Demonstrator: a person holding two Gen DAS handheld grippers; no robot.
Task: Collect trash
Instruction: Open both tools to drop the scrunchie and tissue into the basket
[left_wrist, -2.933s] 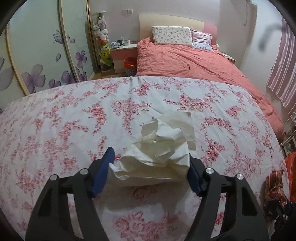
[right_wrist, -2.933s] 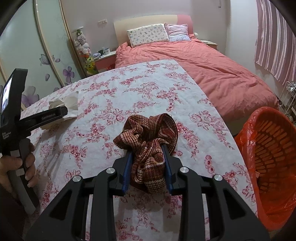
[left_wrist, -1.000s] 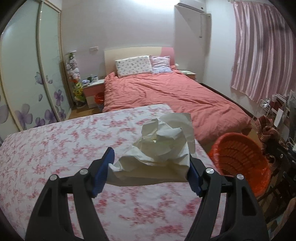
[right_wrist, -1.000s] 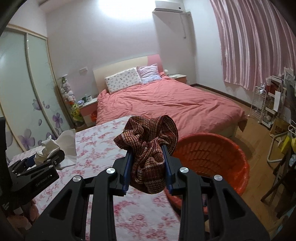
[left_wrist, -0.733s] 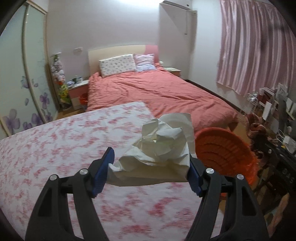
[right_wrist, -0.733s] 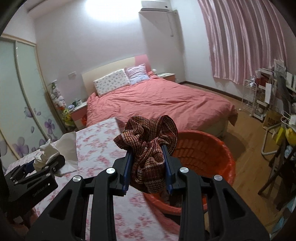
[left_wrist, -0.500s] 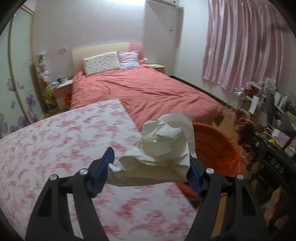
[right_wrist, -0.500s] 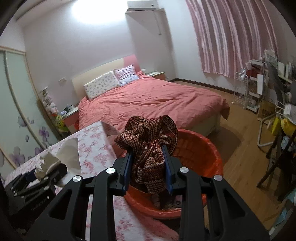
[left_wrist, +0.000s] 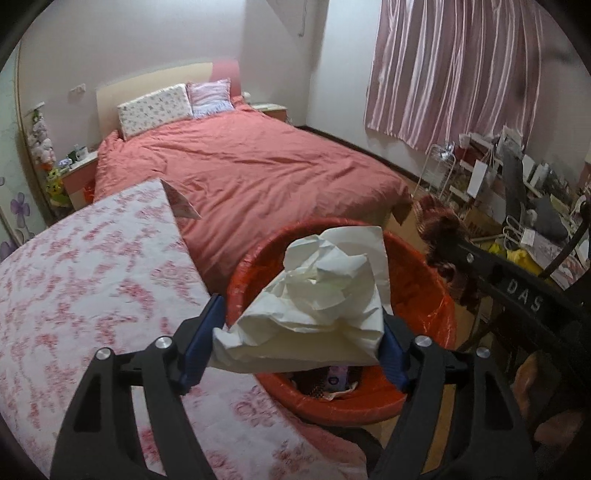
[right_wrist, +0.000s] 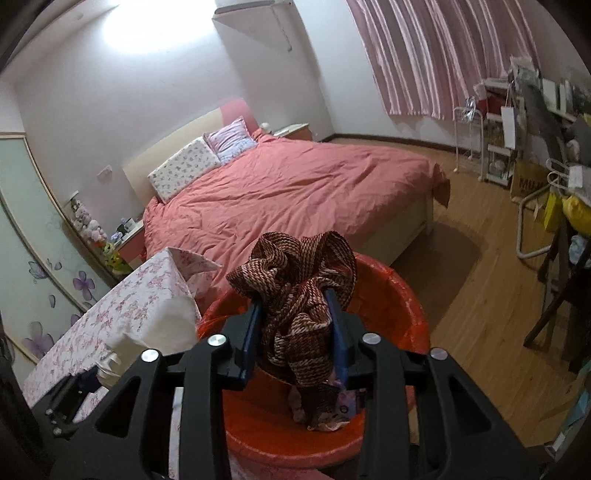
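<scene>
Floral tabletop (left_wrist: 92, 280) borders orange bin (right_wrist: 402, 302).

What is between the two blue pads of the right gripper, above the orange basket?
In the right wrist view, a crumpled red-brown woven cloth sits between the right gripper's just-opening pads, hanging over the orange plastic basket.

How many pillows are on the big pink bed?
2: a flowery white pillow on the left and a striped pink pillow beside it on the right, both against the headboard. More might be hidden.
</scene>
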